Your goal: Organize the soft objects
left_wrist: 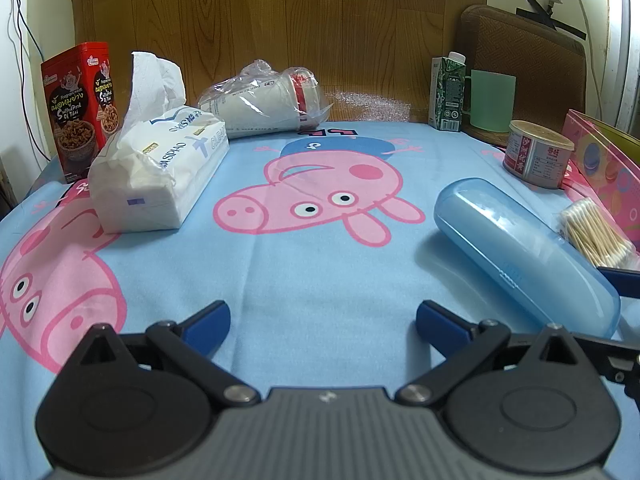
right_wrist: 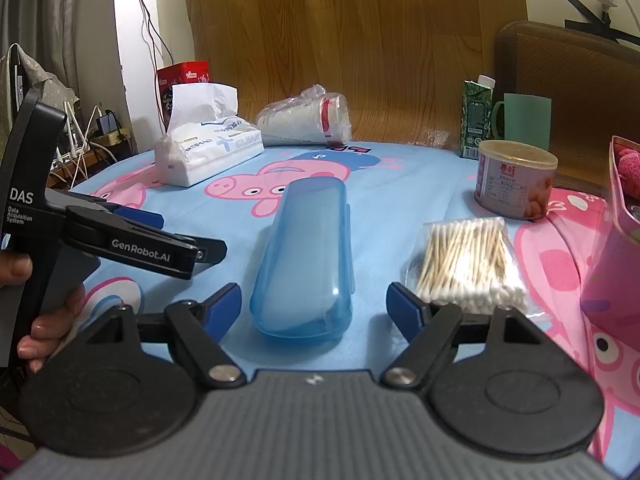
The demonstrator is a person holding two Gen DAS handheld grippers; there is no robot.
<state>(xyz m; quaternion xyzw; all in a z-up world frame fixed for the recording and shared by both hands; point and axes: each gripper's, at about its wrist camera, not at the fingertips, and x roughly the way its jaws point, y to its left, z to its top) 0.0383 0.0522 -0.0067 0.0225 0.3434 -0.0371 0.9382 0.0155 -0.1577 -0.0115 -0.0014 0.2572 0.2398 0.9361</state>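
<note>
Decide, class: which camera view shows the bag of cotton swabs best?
The right wrist view: the whole bag of cotton swabs lies close and unobstructed. The left wrist view catches it only at the right edge, smaller and distorted.

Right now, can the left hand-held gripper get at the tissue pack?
Probably yes. The left hand-held gripper is open and empty, and only bare cloth lies between it and the tissue pack, ahead to its left. The blue case sits off to the right.
</note>
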